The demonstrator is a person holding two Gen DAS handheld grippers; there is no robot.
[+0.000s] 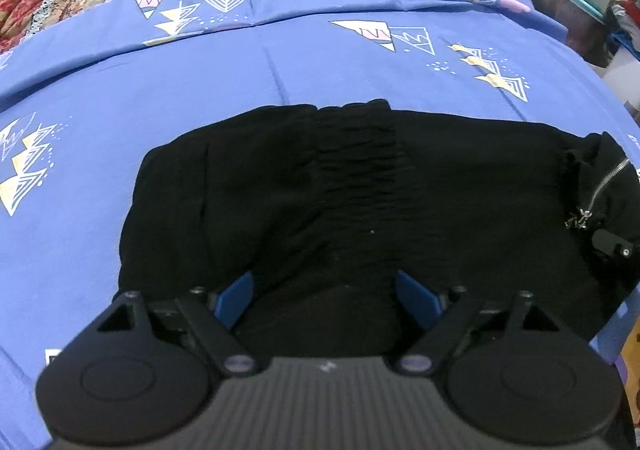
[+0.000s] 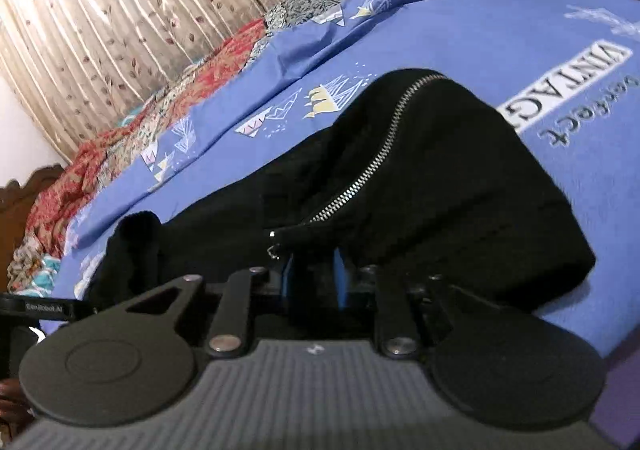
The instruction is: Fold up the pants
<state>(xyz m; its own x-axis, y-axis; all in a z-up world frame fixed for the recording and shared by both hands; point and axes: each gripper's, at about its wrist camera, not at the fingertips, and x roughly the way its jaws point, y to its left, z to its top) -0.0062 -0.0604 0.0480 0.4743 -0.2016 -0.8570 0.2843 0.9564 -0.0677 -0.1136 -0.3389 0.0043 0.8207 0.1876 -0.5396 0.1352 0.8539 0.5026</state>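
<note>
Black pants lie bunched on a blue patterned bedsheet as you work both grippers at their near edge.

From the left wrist, the pants (image 1: 360, 201) sit in a folded heap in the middle of the bedsheet (image 1: 160, 97), the gathered waistband running up the centre and a silver zipper (image 1: 604, 181) at the heap's right end. Your left gripper (image 1: 326, 296) stands spread wide at the near edge of the pants, its blue fingers (image 1: 236, 296) on either side of a hump of black cloth without pressing it. From the right wrist, the pants (image 2: 440, 177) rise in a ridge with the zipper (image 2: 380, 145) slanting across it. Your right gripper (image 2: 314, 274) has its fingers close together, pinching the black cloth just below the zipper's lower end. A floral quilt (image 2: 192, 97) lies beyond the pants, before a leaf-print curtain (image 2: 120, 9).
</note>
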